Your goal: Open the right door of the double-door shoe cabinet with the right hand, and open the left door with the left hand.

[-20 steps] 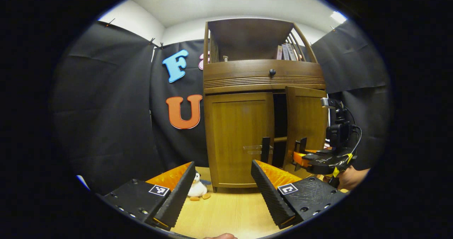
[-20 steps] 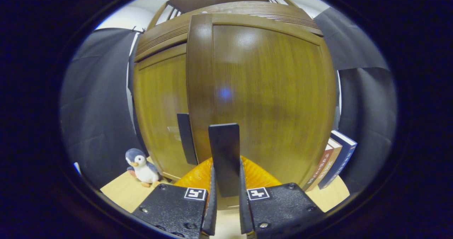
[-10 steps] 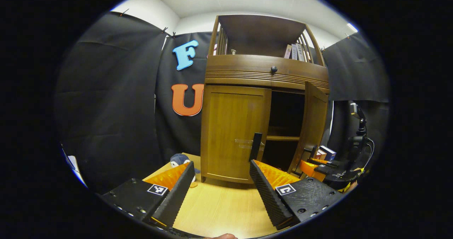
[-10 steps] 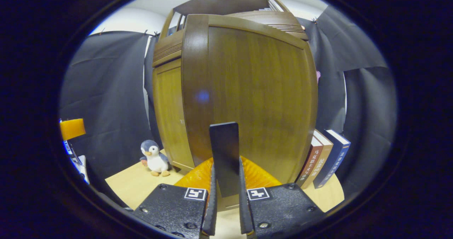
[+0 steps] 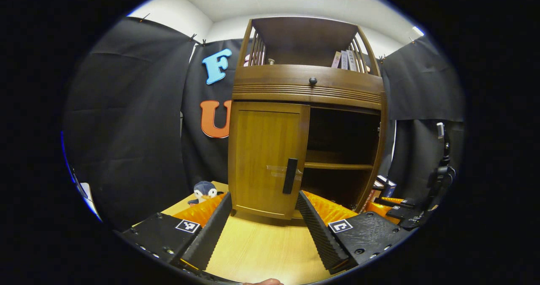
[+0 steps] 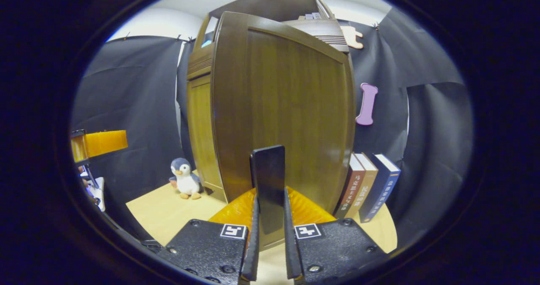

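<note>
Left gripper view: the left gripper (image 5: pixel 263 223) is spread wide, holding nothing, just short of the brown wooden shoe cabinet (image 5: pixel 308 88); its closed left door (image 5: pixel 265 158) with dark upright handle (image 5: pixel 290 175) stands ahead between the jaws, bare tabletop (image 5: pixel 265 251) below. Right of that door the compartment is open. Right gripper view: the right gripper (image 6: pixel 270 238) is clamped on the swung-out right door's (image 6: pixel 287 116) dark handle (image 6: pixel 268 183); upright books (image 6: pixel 369 185) just right of the door, a plush penguin (image 6: pixel 184 183) left.
</note>
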`<state>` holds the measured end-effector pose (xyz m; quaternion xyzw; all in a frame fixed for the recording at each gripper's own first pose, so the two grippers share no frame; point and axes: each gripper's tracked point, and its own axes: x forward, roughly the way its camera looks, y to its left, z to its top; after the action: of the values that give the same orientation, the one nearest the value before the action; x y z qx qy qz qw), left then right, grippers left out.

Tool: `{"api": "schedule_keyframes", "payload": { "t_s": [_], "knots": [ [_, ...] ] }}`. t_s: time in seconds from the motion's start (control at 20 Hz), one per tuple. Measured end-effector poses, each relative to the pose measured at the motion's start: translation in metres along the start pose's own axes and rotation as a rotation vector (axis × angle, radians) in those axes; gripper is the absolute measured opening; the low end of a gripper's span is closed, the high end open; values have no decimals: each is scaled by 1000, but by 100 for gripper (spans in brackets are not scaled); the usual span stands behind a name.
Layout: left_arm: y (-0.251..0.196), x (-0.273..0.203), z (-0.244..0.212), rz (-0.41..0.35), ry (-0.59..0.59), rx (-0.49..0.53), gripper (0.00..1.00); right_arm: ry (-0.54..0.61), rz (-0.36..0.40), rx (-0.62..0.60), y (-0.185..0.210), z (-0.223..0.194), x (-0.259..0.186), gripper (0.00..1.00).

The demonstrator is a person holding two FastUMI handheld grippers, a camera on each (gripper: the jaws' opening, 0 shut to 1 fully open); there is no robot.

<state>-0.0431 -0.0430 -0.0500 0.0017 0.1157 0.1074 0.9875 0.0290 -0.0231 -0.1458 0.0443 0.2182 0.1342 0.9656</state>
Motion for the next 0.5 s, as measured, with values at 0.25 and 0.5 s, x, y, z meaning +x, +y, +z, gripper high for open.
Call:
{"api": "schedule_keyframes", "payload": {
  "t_s": [0.25, 0.5],
  "knots": [
    [-27, 12, 3, -57, 10, 15, 94, 13, -101, 32, -35, -4, -27, 25],
    [-49, 34, 3, -139, 16, 33, 94, 19, -194, 77, -61, -5, -42, 19]
  ]
}}
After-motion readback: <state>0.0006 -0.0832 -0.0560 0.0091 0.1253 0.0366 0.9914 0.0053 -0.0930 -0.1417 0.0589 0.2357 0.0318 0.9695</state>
